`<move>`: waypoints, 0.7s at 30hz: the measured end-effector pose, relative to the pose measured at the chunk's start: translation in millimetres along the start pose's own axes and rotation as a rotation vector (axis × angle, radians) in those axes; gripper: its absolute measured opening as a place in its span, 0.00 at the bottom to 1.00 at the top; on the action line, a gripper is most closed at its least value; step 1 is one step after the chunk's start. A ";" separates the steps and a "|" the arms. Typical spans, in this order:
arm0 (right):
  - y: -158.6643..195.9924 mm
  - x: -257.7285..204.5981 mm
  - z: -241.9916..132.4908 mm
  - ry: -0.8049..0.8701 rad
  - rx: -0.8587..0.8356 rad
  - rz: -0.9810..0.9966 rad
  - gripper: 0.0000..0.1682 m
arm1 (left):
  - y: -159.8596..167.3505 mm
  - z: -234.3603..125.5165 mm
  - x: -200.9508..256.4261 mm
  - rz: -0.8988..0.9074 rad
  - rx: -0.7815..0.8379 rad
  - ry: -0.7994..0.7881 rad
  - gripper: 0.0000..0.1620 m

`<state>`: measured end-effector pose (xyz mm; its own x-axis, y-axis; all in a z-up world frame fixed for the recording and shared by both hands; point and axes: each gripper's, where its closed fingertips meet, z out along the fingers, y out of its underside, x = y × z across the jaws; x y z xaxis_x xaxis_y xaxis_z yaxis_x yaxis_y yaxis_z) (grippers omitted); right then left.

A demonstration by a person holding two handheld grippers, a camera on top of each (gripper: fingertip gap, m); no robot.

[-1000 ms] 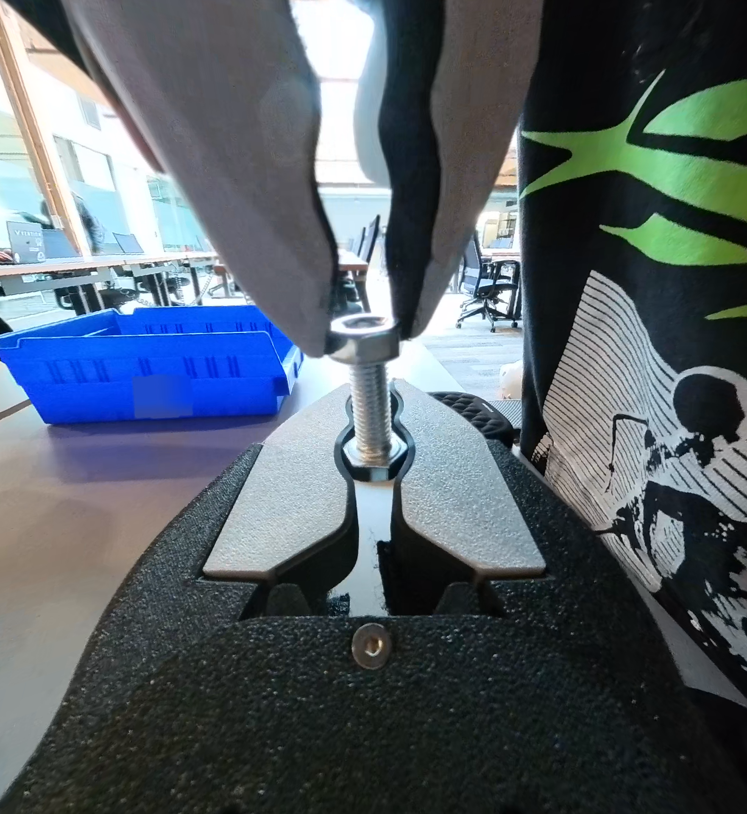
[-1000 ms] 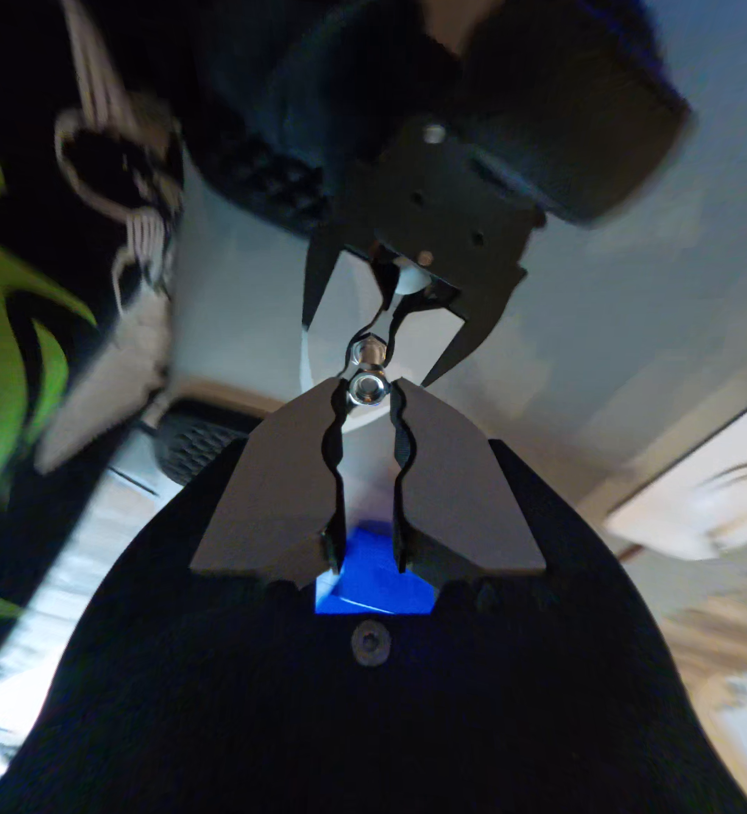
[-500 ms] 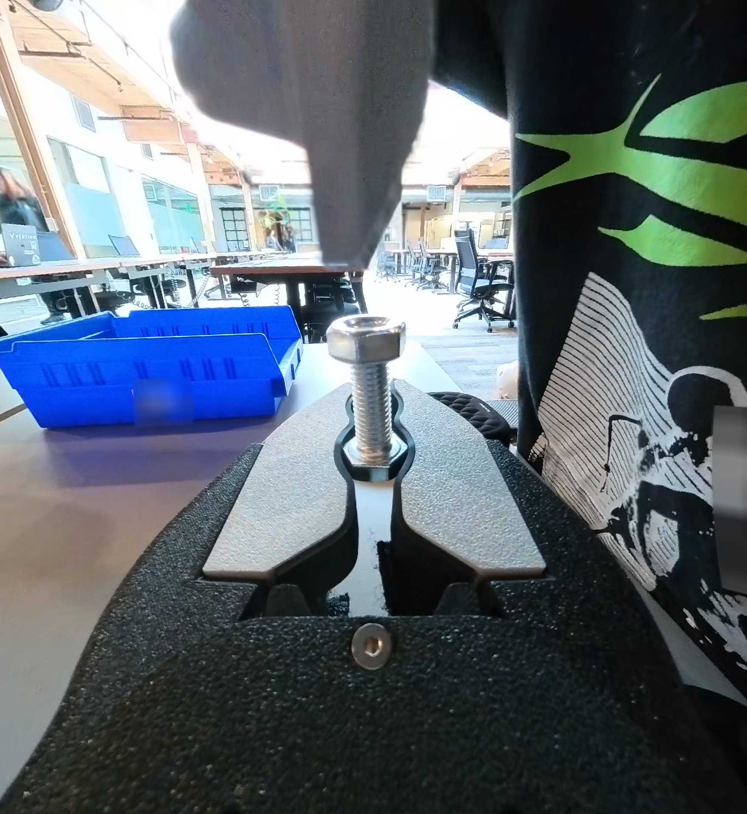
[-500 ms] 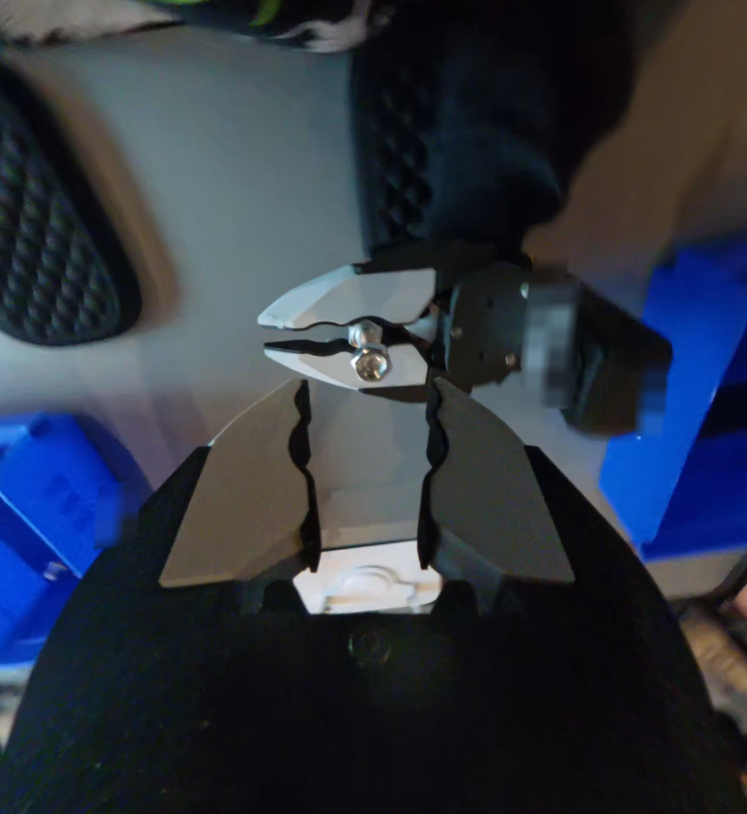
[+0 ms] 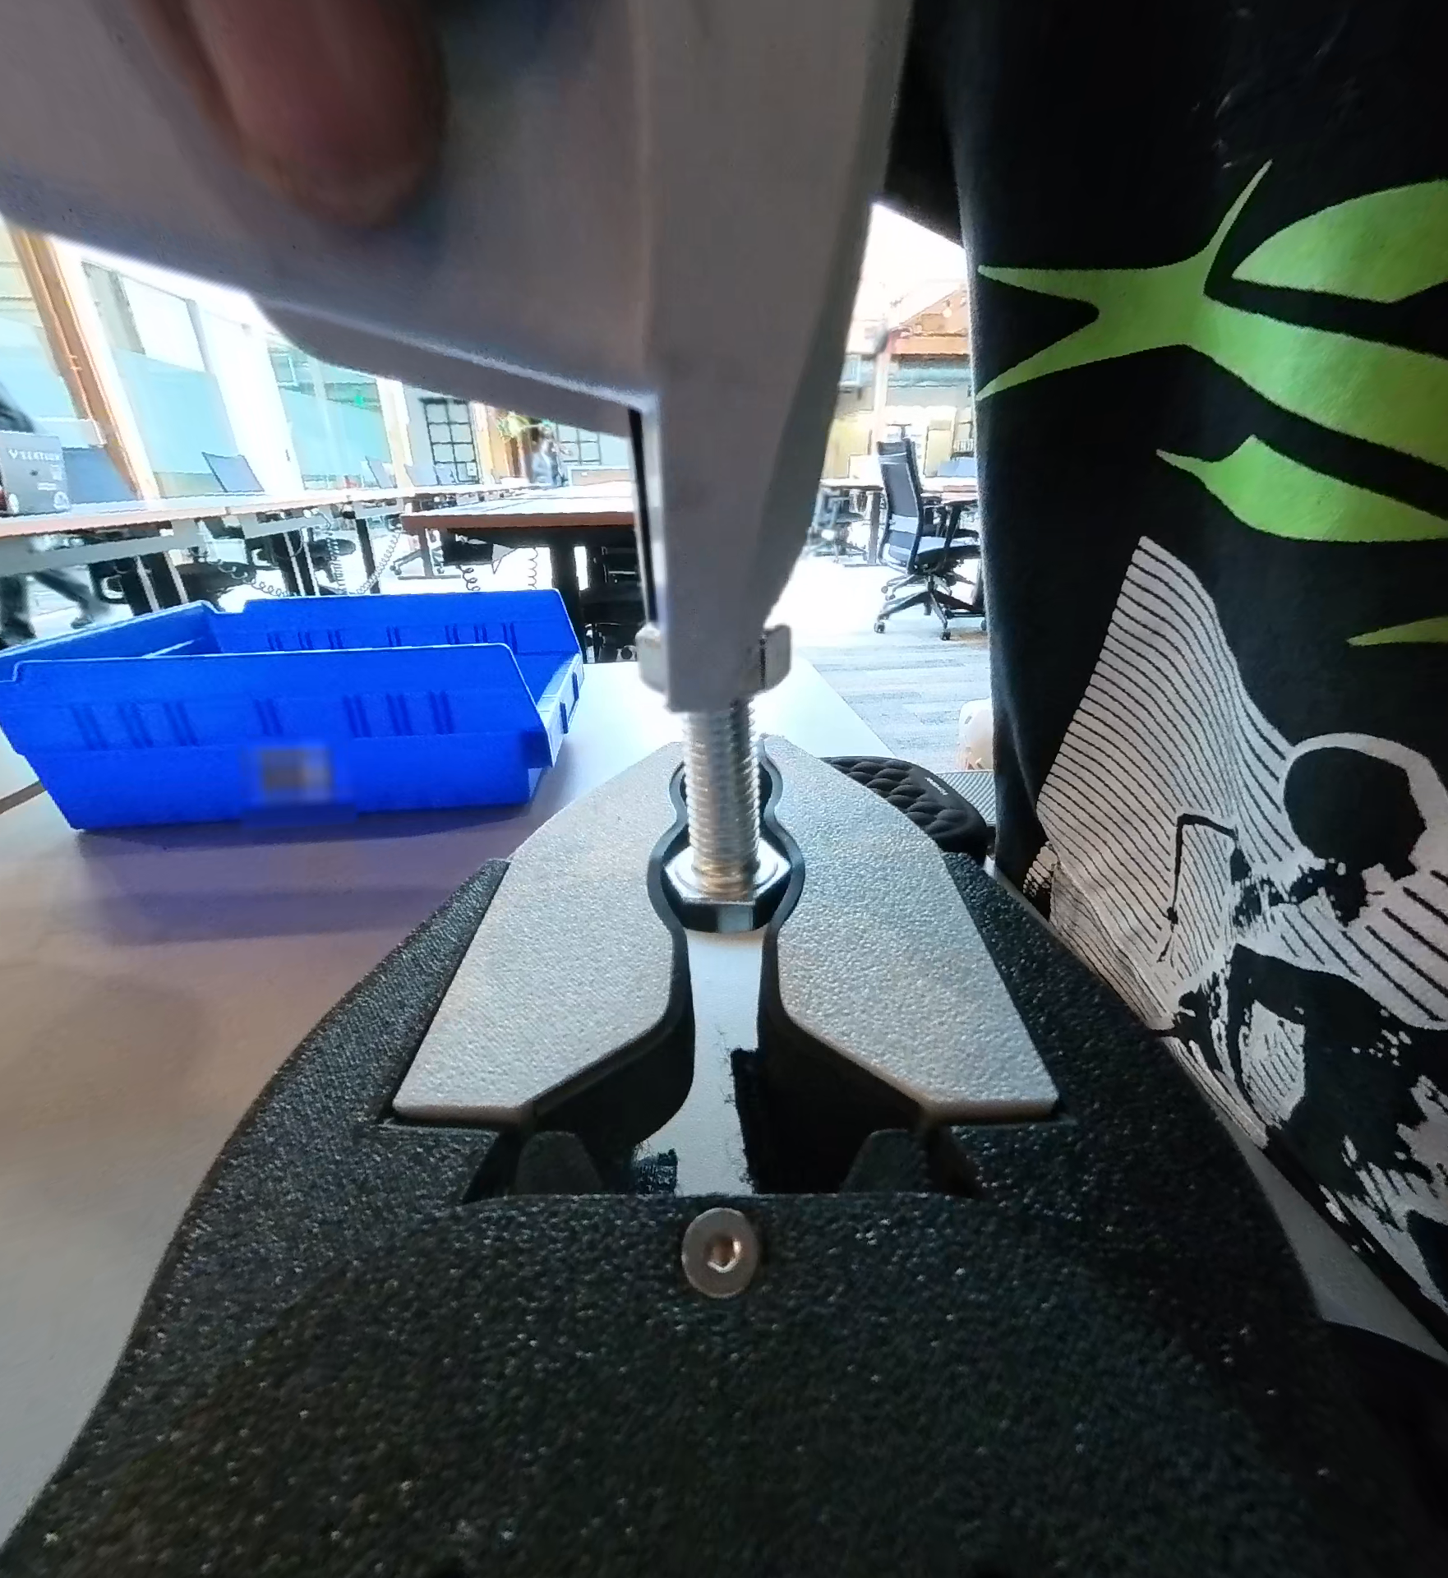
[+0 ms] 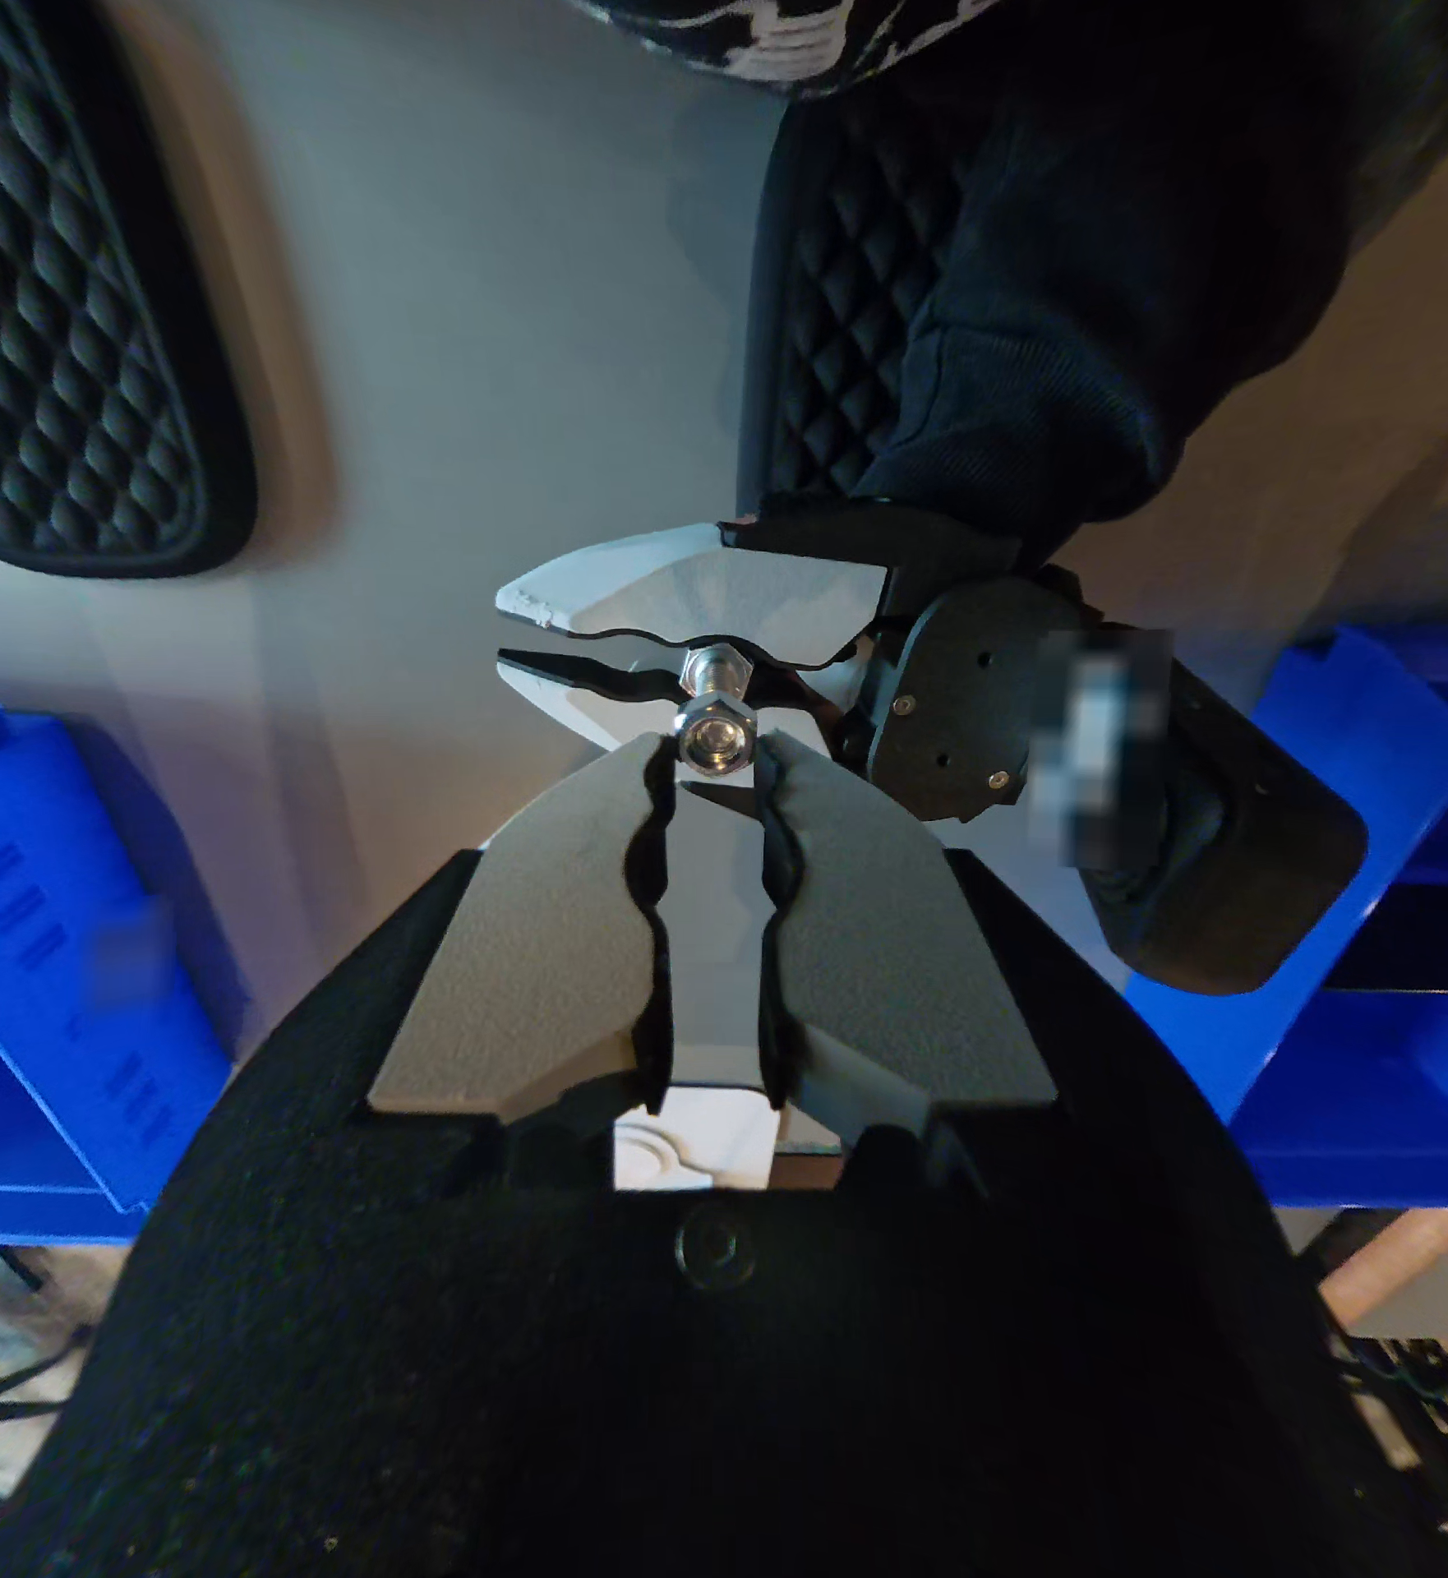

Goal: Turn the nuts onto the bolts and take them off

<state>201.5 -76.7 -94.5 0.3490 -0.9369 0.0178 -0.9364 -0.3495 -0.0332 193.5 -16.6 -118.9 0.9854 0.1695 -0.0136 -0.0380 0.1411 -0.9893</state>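
A silver bolt point(image 5: 721, 794) stands upright. My left gripper point(image 5: 725, 768) is shut on its hex head point(image 5: 725, 897) at the bottom. A silver nut point(image 5: 776, 656) sits at the top end of the thread. My right gripper point(image 6: 714, 756) comes down from above, and its two fingertips point(image 6: 797, 777) press on the sides of the nut point(image 6: 714, 736). In the left wrist view one grey finger point(image 5: 729, 512) of the right gripper hides most of the nut. The right wrist view shows the left gripper point(image 6: 524, 628) lying sideways with the bolt head point(image 6: 714, 670) in its jaws.
A blue bin point(image 5: 277, 709) stands on the grey table point(image 5: 63, 982) to the left, and more blue bins point(image 6: 1386, 939) show below the right gripper. Two black padded mats point(image 6: 63, 299) lie on the table. A person in a black printed shirt point(image 5: 1258, 598) stands close on the right. The gap from one gripper's tips to the other's is roughly 6 cm.
One second ago my right gripper held the nut. Half a second ago it was open and lifted off, turned about a quarter turn. Now it is back down on the nut.
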 end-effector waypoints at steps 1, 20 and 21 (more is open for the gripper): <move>0.3 -0.2 0.1 0.001 0.003 0.010 0.10 | 0.2 0.0 -0.2 -0.001 -0.001 -0.001 0.07; 2.0 -4.2 -0.6 0.011 0.004 1.303 0.10 | -1.0 -1.2 -3.4 -0.003 0.005 -0.024 0.07; 2.3 -3.6 -0.7 0.014 0.001 1.297 0.10 | -1.4 -1.4 -3.5 -0.004 0.007 -0.025 0.07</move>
<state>198.1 -74.1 -93.9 -0.8077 -0.5894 -0.0169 -0.5886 0.8077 -0.0348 190.3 -18.8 -117.8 0.9812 0.1931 -0.0055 -0.0347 0.1486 -0.9883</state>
